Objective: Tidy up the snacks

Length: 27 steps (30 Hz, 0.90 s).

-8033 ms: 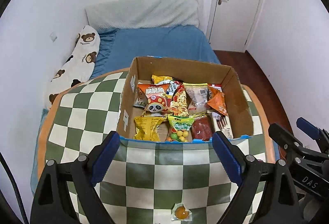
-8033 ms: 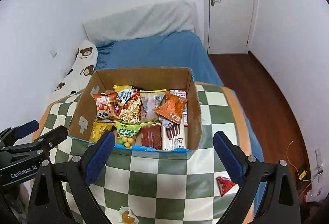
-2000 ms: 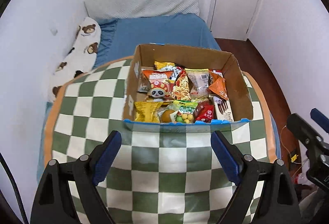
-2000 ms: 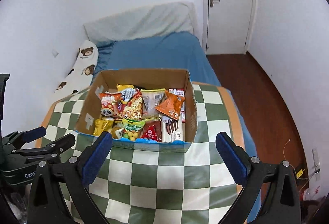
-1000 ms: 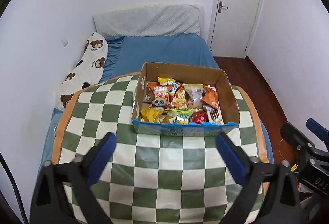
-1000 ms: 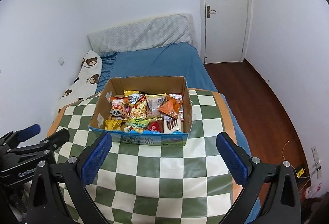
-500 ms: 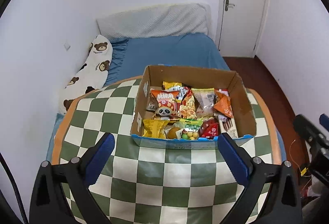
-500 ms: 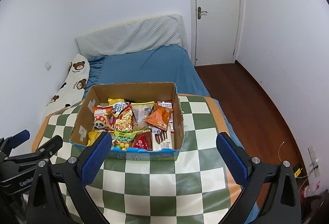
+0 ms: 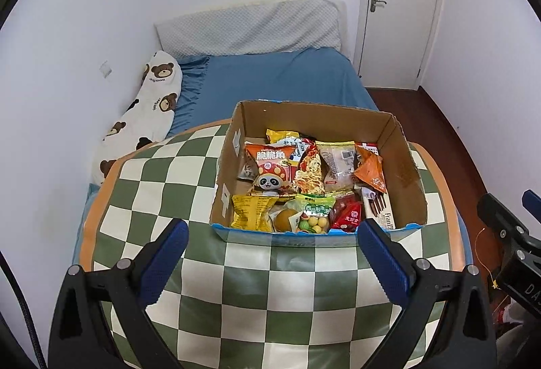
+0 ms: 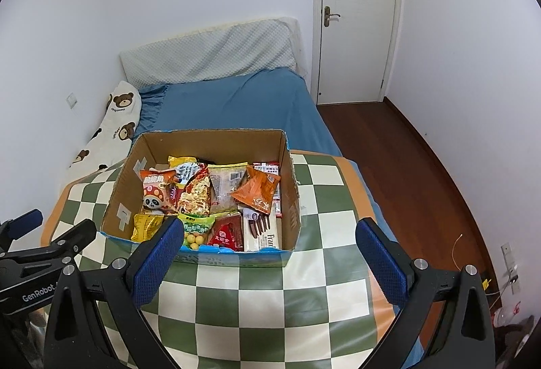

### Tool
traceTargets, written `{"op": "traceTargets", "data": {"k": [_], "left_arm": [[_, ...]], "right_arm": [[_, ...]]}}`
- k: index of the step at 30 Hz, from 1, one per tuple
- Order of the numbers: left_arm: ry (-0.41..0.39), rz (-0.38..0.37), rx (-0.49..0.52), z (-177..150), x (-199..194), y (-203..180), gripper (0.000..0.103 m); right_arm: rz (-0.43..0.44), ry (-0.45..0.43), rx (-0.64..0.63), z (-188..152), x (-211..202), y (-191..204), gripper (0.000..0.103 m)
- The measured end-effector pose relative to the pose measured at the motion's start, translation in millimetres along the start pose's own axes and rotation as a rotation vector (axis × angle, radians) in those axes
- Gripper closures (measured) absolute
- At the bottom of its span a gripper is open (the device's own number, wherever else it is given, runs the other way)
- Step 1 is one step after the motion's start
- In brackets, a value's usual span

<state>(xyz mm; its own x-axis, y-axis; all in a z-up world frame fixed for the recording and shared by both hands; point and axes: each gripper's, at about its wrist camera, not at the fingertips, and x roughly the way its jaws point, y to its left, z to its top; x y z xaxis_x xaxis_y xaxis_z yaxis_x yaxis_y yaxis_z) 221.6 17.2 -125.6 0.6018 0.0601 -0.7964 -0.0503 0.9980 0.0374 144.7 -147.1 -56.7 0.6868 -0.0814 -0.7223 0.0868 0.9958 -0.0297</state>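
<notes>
Both tools, left tool and right tool, spread wide, empty, near table edge (task likely done); snacks packed in cardboard box.

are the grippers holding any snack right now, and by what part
Nothing is held. The left gripper and right gripper are both open and empty above the checkered table; the snacks all lie in the cardboard box.

Even, bright indoor light, soft shadows, mild sheen on near tablecloth. Sharp focus; heavy fisheye bending, black vignette corners.
</notes>
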Motion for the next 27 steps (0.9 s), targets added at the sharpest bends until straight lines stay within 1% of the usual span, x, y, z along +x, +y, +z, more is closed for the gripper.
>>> {"op": "traceTargets", "data": {"k": [27], "left_arm": [[-0.012,-0.010,0.005,4.1,-4.8,-1.3,0.001]], "right_arm": [[0.001,0.012,-0.012,-2.1,4.9,3.3,0.000]]}}
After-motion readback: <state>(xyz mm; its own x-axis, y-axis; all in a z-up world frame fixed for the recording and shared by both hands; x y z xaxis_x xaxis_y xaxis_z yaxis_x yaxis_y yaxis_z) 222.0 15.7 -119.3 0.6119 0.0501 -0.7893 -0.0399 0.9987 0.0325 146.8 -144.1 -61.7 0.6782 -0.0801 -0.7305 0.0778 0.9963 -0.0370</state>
